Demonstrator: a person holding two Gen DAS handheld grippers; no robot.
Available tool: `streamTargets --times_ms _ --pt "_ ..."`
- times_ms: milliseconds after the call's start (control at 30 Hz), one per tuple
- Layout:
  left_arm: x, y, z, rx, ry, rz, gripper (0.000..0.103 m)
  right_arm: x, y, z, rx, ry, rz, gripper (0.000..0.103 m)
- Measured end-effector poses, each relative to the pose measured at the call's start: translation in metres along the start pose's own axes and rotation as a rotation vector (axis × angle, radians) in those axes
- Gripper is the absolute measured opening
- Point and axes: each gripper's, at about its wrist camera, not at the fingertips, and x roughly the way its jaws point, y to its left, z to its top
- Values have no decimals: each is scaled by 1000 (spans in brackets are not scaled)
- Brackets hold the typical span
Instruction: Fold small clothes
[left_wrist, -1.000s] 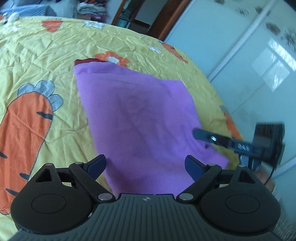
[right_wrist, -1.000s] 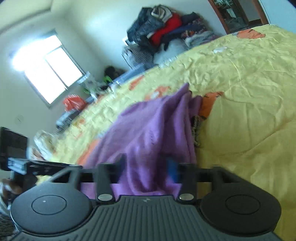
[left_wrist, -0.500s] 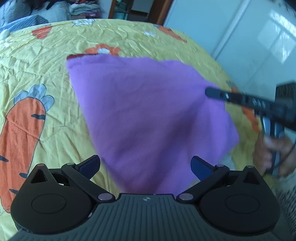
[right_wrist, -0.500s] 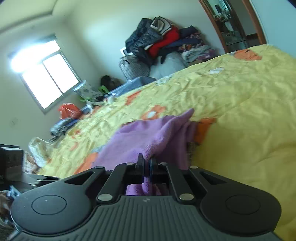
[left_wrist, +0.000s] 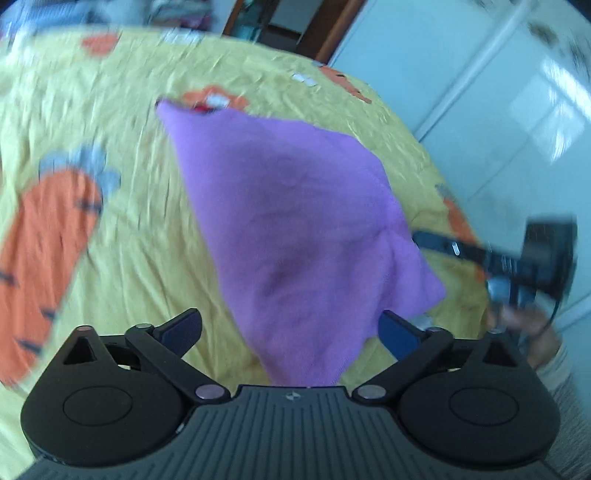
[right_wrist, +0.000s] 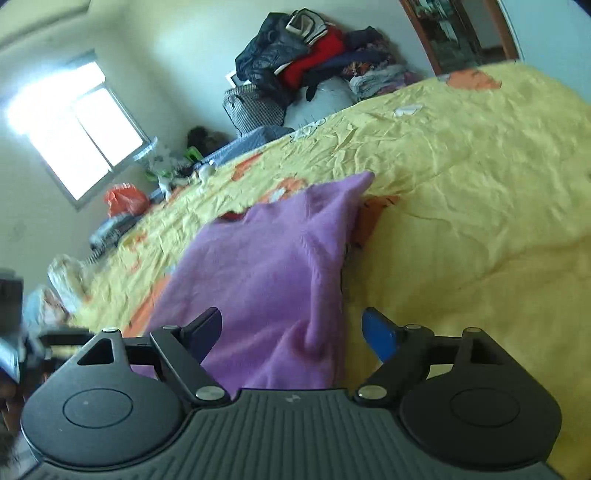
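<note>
A small purple knit garment lies on the yellow carrot-print bedspread. It also shows in the right wrist view. My left gripper is open, with the garment's near end between its blue pads, not gripped. My right gripper is open over the garment's near edge. The right gripper also shows in the left wrist view, just right of the garment's right corner. A red trim peeks out at the garment's far end.
A pile of clothes and bags stands at the far end of the bed. A window is at the left. White wardrobe doors run along the bed's right side. A doorway is beyond.
My right gripper was shut on the garment's edge half a second ago and has now opened, letting it drop. The garment's right side has settled onto the bed. The left gripper stays open.
</note>
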Motion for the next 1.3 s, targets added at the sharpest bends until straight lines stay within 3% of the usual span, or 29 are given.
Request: streamTargets --times_ms 100,167,200,233,267,400,500,600,767,833,867,900,933,1000,1067,1133,1167,1233,1267,1300 --pt "5 11 -8 -64 32 -44 86 -21 6 -18 -36 10 -8 84" --pt "12 13 -11 -75 38 -45 75 -26 3 -32 -13 25 -11 83" --pt "17 15 -12 -79 42 -41 57 -25 2 -37 -17 30 9 63" --pt "23 16 -13 -88 57 -47 34 -23 3 -42 -33 26 22 29" --pt "30 19 -12 -104 72 -62 27 -18 4 -45 -33 38 11 7" --pt "34 32 -5 -115 100 -101 14 -27 5 -37 -42 7 78 6" --pt "28 40 -4 -100 117 -110 13 -39 7 -16 -98 22 117 6" --pt "25 42 -8 -107 128 -127 13 -38 11 -3 -191 61 60 6" --pt "19 50 -25 -77 104 -79 14 -9 -2 -25 -209 186 23 9" --pt "12 56 -29 -105 111 -82 14 -14 -4 -25 -178 179 41 35" --pt "6 55 -28 -87 119 -75 16 -17 -2 -22 -177 185 11 67" --pt "-4 52 -26 -56 99 -46 16 -26 4 -20 -214 144 -52 78" --pt "-14 48 -23 -30 72 -7 18 -37 9 -17 -245 84 -87 78" --pt "-34 36 -11 33 -8 61 23 -51 10 -5 -212 10 -40 77" --pt "-42 23 3 60 -88 61 39 -52 18 4 -227 -61 -18 72" --pt "-31 8 19 82 -129 39 62 -32 22 14 -226 -68 -31 57" --pt "-22 2 26 93 -154 62 63 -18 21 19 -210 -64 -44 51" --pt "5 -10 35 118 -165 125 63 12 14 27 -159 -26 -65 49" --pt "19 -12 37 126 -142 136 63 25 11 29 -141 2 -72 33" --pt "33 -13 35 136 -120 157 62 34 9 26 -147 22 -66 6"
